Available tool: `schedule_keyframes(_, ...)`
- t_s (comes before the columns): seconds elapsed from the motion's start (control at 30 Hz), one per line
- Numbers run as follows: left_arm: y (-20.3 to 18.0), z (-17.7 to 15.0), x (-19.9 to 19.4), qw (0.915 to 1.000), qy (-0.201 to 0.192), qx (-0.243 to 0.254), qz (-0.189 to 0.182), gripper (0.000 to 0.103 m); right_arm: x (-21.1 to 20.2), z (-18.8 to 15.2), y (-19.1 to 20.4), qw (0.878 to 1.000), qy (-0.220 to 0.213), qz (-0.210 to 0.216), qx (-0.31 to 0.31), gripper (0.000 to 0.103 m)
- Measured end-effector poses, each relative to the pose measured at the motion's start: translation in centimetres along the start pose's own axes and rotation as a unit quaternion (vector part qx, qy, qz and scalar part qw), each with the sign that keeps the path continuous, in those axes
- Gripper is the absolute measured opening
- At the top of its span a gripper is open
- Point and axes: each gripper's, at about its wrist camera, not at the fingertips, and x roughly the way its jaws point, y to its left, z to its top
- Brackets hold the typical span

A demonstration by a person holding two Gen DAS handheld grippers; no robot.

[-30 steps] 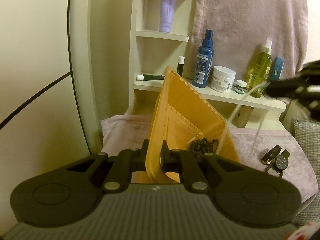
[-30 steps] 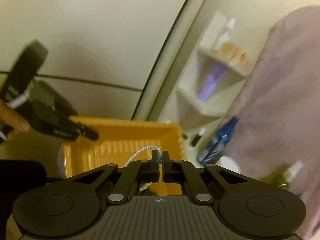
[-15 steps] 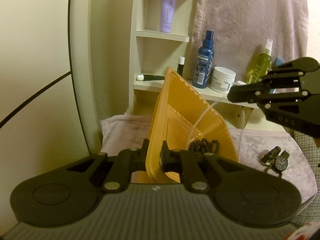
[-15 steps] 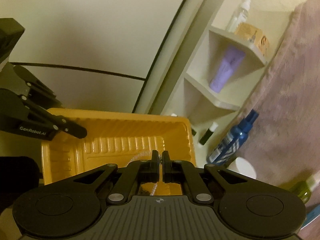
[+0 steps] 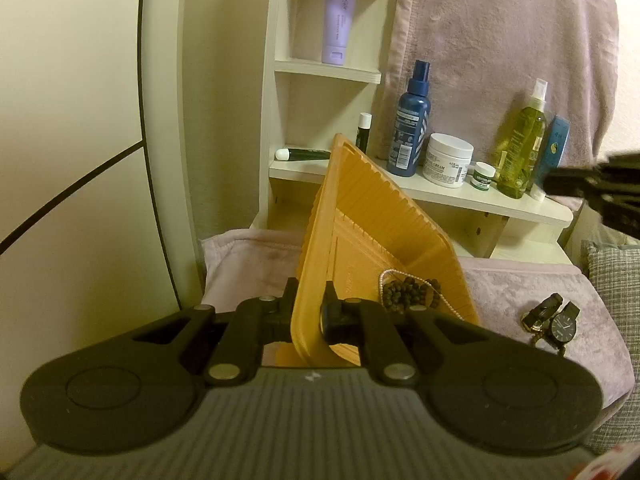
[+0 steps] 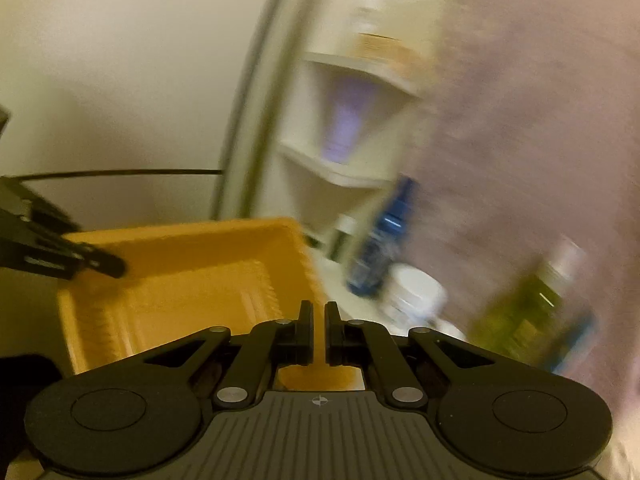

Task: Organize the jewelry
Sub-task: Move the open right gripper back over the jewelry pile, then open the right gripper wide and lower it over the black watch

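My left gripper (image 5: 308, 312) is shut on the near rim of an orange ribbed tray (image 5: 372, 232) and holds it tilted. A dark bead bracelet (image 5: 408, 292) and a white pearl strand (image 5: 436, 298) lie in the tray's low corner. My right gripper (image 6: 319, 320) is slightly open and empty, above the tray's right edge (image 6: 180, 280); that view is blurred. The right gripper also shows at the right edge of the left wrist view (image 5: 600, 188). The left gripper shows at the left of the right wrist view (image 6: 68, 260). Black watches (image 5: 556, 320) lie on the pink towel.
A white shelf (image 5: 460, 196) holds a blue spray bottle (image 5: 412, 120), a white cream jar (image 5: 448, 160), a green bottle (image 5: 524, 144) and small tubes. A purple tube (image 5: 338, 20) stands on an upper shelf. A pink towel (image 5: 540, 280) covers the surface; a grey cushion (image 5: 616, 280) sits right.
The pearl strand that my right gripper held has dropped into the tray. The right gripper has opened slightly and pulled away to the right. The left gripper and tray stayed still.
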Motion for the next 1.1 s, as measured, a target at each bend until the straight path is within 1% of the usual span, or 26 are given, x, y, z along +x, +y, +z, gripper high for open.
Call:
schedule_keyframes(0.1, 0.0, 0.0, 0.1, 1.0, -0.001, 0.002, 0.0, 0.009, -1.7, -2.6, -1.4, 0.998, 0.015, -0.042, 0.039, 0.003)
schedule_keyframes(0.2, 0.0, 0.0, 0.1, 1.0, -0.001, 0.003, 0.0, 0.009, -3.2, -5.9, -2.2, 0.993, 0.04, -0.075, 0.077, 0.003)
schedule_keyframes(0.27, 0.0, 0.0, 0.1, 1.0, -0.002, 0.002, 0.001, 0.009, -4.2, -8.0, -2.5, 0.989, 0.055, -0.089, 0.107, 0.003)
schedule_keyframes(0.37, 0.0, 0.0, 0.1, 1.0, -0.002, 0.002, 0.0, 0.009, -5.2, -11.0, -2.8, 0.979, 0.081, -0.109, 0.155, 0.004)
schedule_keyframes(0.43, -0.1, 0.0, 0.0, 1.0, -0.002, 0.002, 0.0, 0.009, -5.8, -12.6, -2.8, 0.972, 0.094, -0.11, 0.184, 0.005)
schedule_keyframes(0.5, -0.1, 0.0, 0.0, 1.0, -0.002, 0.004, 0.0, 0.009, -6.1, -13.9, -2.5, 0.967, 0.106, -0.113, 0.2, 0.008)
schedule_keyframes(0.53, -0.2, 0.0, -0.1, 1.0, -0.002, 0.004, 0.0, 0.009, -6.2, -14.4, -2.3, 0.966, 0.111, -0.115, 0.204, 0.015)
schedule_keyframes(0.57, -0.2, 0.0, -0.1, 1.0, -0.002, 0.004, 0.0, 0.009, -6.1, -14.7, -2.3, 0.965, 0.115, -0.116, 0.207, 0.028)
schedule_keyframes(0.6, -0.2, 0.1, -0.1, 1.0, -0.001, 0.005, 0.001, 0.009, -6.1, -15.1, -2.0, 0.963, 0.116, -0.118, 0.21, 0.036)
schedule_keyframes(0.63, -0.2, 0.1, -0.1, 1.0, -0.001, 0.005, 0.001, 0.009, -6.1, -15.3, -1.9, 0.962, 0.115, -0.121, 0.214, 0.05)
schedule_keyframes(0.67, -0.3, 0.1, -0.1, 1.0, -0.001, 0.006, 0.001, 0.009, -6.0, -15.4, -1.9, 0.962, 0.113, -0.122, 0.216, 0.057)
schedule_keyframes(0.83, -0.4, 0.2, -0.2, 1.0, -0.002, 0.008, 0.002, 0.009, -4.7, -15.5, -1.9, 0.958, 0.119, -0.135, 0.223, 0.063)
schedule_keyframes(0.93, -0.5, 0.1, -0.2, 1.0, -0.002, 0.009, 0.002, 0.009, -3.6, -15.4, -1.8, 0.955, 0.125, -0.152, 0.221, 0.065)
schedule_keyframes(1.0, -0.5, 0.2, -0.2, 1.0, -0.001, 0.009, 0.002, 0.009, -2.7, -15.3, -1.5, 0.955, 0.132, -0.162, 0.21, 0.065)
schedule_keyframes(1.1, -0.5, 0.1, -0.2, 1.0, -0.002, 0.008, 0.002, 0.009, -1.1, -15.3, -0.9, 0.959, 0.149, -0.166, 0.173, 0.067)
